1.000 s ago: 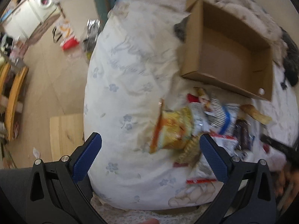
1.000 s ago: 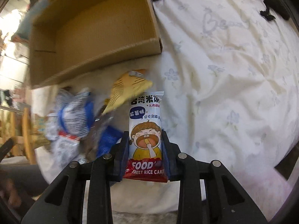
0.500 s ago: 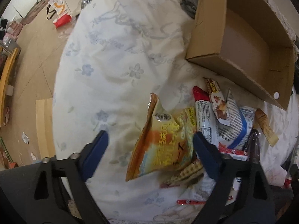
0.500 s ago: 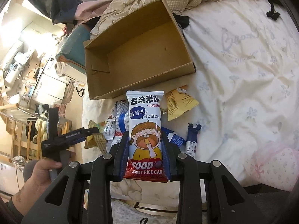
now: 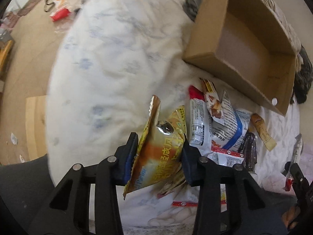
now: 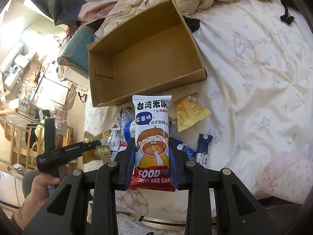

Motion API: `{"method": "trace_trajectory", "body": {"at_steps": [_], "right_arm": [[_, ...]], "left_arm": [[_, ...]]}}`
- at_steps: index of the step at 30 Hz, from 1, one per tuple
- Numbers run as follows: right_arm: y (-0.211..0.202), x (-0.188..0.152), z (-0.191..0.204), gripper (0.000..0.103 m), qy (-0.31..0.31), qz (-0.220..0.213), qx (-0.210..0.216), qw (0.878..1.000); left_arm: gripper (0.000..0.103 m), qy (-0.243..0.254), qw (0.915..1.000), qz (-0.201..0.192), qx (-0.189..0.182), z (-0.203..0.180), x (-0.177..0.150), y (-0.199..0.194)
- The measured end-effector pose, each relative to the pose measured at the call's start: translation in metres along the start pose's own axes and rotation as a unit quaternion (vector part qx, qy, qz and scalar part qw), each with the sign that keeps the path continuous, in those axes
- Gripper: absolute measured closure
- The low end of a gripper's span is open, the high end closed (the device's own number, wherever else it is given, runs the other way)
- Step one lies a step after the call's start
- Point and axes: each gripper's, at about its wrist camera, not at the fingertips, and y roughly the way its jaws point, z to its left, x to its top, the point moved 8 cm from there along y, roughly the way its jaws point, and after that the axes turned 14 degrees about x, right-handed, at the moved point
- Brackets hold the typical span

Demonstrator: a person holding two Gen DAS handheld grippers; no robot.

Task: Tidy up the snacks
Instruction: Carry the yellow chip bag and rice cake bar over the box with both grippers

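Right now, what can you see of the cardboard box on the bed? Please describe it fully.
The cardboard box is plain brown corrugated card, rectangular, with no lid and nothing visible inside. It lies on the white flowered bedcover, its open side facing the cameras, with low walls and one round hole near a corner in the left wrist view. The pile of snack packets lies just in front of it. No gripper touches it.

My left hand-held gripper (image 5: 159,154) is matt black plastic with blue pads, closing on a glossy, crinkled foil snack bag (image 5: 156,152). The box (image 6: 148,62) is matt brown cardboard; the bed (image 6: 254,82) wears soft, rumpled cloth; the rice cake wrapper (image 6: 152,137) shines smooth
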Motion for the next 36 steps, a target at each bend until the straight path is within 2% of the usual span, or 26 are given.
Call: {"method": "trace_trajectory", "body": {"at_steps": [4,8,11,15,20,25,29,36], "right_arm": [[-0.004,0.004,0.005,0.070,-0.005,-0.015,0.011,1.000],[-0.009,0.013,0.015,0.070,-0.012,-0.040,0.024,0.999],[-0.008,0.022,0.021,0.070,-0.014,-0.057,0.035,0.998],[-0.005,0.034,0.027,0.070,-0.024,-0.071,0.038,0.997],[0.004,0.051,0.025,0.070,-0.043,-0.076,0.016,0.996],[0.014,0.071,0.014,0.070,-0.071,-0.068,-0.054,0.994],[0.022,0.092,0.010,0.070,-0.075,-0.072,-0.057,0.993],[0.034,0.124,0.001,0.070,-0.084,-0.082,-0.066,0.991]], "left_arm": [[0.068,-0.030,0.9984,-0.049,0.000,0.027,0.004,-0.034],[0.068,-0.026,0.9932,-0.112,-0.019,0.023,0.006,-0.072],[0.068,-0.009,0.9894,-0.142,-0.030,0.005,0.017,-0.094],[0.068,0.023,0.9862,-0.157,-0.046,-0.017,0.024,-0.114],[0.068,0.062,0.9815,-0.175,-0.048,-0.047,0.041,-0.127],[0.068,0.094,0.9775,-0.183,-0.045,-0.078,0.062,-0.131],[0.068,0.123,0.9730,-0.189,-0.048,-0.104,0.080,-0.130],[0.068,0.145,0.9672,-0.202,-0.049,-0.139,0.110,-0.120]]}}
